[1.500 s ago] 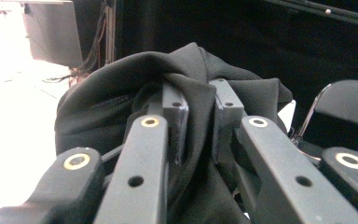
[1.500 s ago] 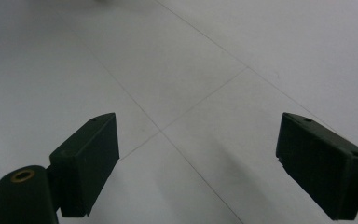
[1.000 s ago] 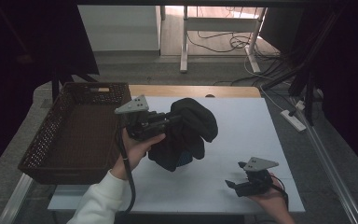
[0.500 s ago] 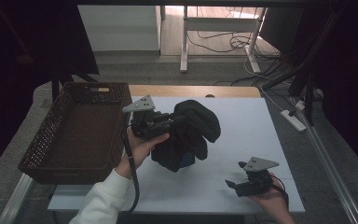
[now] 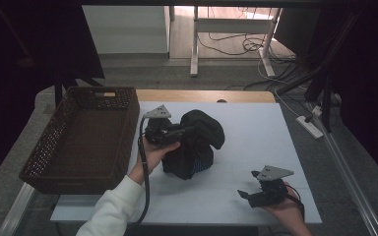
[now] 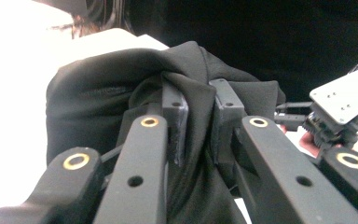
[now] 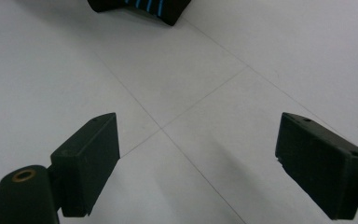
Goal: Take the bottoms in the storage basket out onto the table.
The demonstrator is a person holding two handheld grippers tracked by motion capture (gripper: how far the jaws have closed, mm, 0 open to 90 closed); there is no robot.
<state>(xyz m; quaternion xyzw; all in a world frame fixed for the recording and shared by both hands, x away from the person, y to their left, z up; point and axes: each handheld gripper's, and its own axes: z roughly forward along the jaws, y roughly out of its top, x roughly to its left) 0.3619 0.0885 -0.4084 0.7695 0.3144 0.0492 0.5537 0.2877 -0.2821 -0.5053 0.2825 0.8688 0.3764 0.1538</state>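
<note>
A black garment (image 5: 199, 140) with blue stripes at its lower edge hangs in a bunch over the middle of the white table (image 5: 261, 123); its lower end rests on the surface. My left gripper (image 5: 186, 131) comes in from the left and is shut on a fold near the top. In the left gripper view the gripper (image 6: 198, 100) has both pads pinching the black cloth (image 6: 93, 102). My right gripper (image 5: 247, 184) lies at the front right of the table, open and holding nothing. In the right gripper view it (image 7: 198, 140) has only bare table between its jaws, and the garment's striped hem (image 7: 142, 5) lies farther off.
A dark woven basket (image 5: 78, 137) stands at the table's left edge, beside the left hand. A power strip (image 5: 309, 126) and cables lie on the floor to the right. Beyond the white sheet runs the wooden far edge (image 5: 202, 95) of the table.
My left gripper has carried the garment to the right and lower, so the cloth now sits lower on the table. The right gripper has stayed in place.
</note>
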